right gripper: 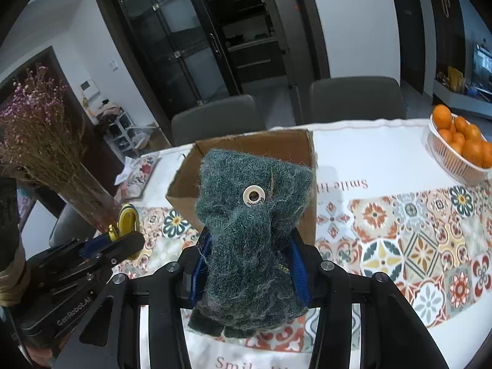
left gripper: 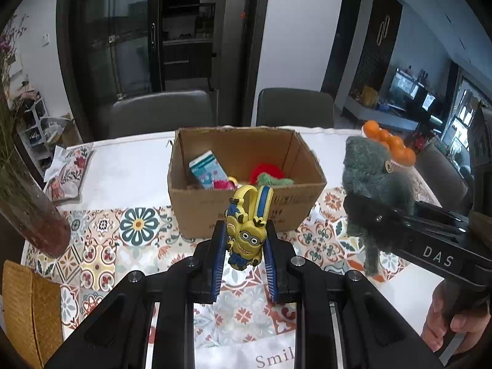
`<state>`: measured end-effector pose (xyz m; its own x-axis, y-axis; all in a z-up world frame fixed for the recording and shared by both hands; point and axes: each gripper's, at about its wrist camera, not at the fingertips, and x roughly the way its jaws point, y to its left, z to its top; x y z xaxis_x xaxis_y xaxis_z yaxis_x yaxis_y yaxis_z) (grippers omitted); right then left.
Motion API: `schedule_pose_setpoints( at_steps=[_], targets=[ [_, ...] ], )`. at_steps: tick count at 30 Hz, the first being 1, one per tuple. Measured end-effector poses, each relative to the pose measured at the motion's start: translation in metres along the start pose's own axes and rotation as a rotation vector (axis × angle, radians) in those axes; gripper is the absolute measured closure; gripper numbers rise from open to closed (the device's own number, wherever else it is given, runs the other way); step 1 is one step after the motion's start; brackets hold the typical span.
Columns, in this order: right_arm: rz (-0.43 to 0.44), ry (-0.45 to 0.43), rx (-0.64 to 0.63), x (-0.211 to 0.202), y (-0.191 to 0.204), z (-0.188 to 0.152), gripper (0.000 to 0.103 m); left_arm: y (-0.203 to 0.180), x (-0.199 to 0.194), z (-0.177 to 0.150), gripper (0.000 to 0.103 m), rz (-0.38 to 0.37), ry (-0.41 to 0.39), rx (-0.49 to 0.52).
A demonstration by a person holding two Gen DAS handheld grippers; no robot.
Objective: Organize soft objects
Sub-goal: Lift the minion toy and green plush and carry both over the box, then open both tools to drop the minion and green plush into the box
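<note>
- Left wrist view: the left hand-held gripper (left gripper: 244, 240) is clamped on a yellow cartoon toy (left gripper: 246, 230), its jaws nearly together, and holds it above the patterned cloth (left gripper: 101, 246) on the desk (left gripper: 132, 166).
- Same view: a cardboard box (left gripper: 246, 196) stands open just beyond the toy. Inside lie a small blue carton (left gripper: 206, 169), a red fluffy item (left gripper: 267, 170), a green fluffy item (left gripper: 273, 181) and a pink piece (left gripper: 223, 184).
- Same view, right edge: the right hand-held gripper (left gripper: 381, 203) carries a grey-green woolly cloth (left gripper: 369, 178); a hand (left gripper: 446, 329) grips its handle. A basket of oranges (left gripper: 390, 144) sits behind.
- Right wrist view: the right hand-held gripper (right gripper: 249, 264) is partly closed, its pads pressed into the woolly cloth (right gripper: 246, 230), which bears a white eyelet (right gripper: 254, 196) and hides most of the box (right gripper: 276, 144).
- Same view, left: the left hand-held gripper (right gripper: 123, 243) shows with the toy (right gripper: 127, 218) poking out; a vase of dried flowers (right gripper: 46, 141) stands behind.
- Progress, as judged: several items already boxed; two held, neither yet over the opening; both remain to be dropped in.
</note>
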<state>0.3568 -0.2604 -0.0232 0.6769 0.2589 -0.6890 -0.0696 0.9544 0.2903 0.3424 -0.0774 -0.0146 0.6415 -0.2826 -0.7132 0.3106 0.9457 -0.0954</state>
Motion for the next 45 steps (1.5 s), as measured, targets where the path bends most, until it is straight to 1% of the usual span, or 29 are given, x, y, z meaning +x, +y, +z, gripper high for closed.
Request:
schedule_pose_setpoints(
  at_steps=[12,19,25,33,42,45],
  targets=[
    [0.006,-0.061,-0.057,0.003,0.015,0.037,0.056,0.011,0.003,0.031,0.079,0.018,-0.057,-0.020],
    [0.012,-0.064,-0.067,0.015,0.013,0.056,0.055,0.016,0.015,0.050,0.079,0.037,-0.076,-0.018],
    [0.016,-0.056,-0.072,0.031,0.006,0.071,0.055,0.018,0.030,0.063,0.079,0.052,-0.076,-0.007],
    [0.012,-0.008,-0.087,0.065,0.000,0.087,0.055,0.026,0.059,0.079,0.079,0.065,-0.061,-0.005],
    [-0.001,0.062,-0.087,0.112,-0.011,0.097,0.055,0.034,0.107,0.089,0.079,0.060,-0.004,-0.011],
    [-0.008,0.093,-0.107,0.128,-0.012,0.098,0.055,0.038,0.124,0.089,0.079,0.056,0.022,-0.016]
  ],
)
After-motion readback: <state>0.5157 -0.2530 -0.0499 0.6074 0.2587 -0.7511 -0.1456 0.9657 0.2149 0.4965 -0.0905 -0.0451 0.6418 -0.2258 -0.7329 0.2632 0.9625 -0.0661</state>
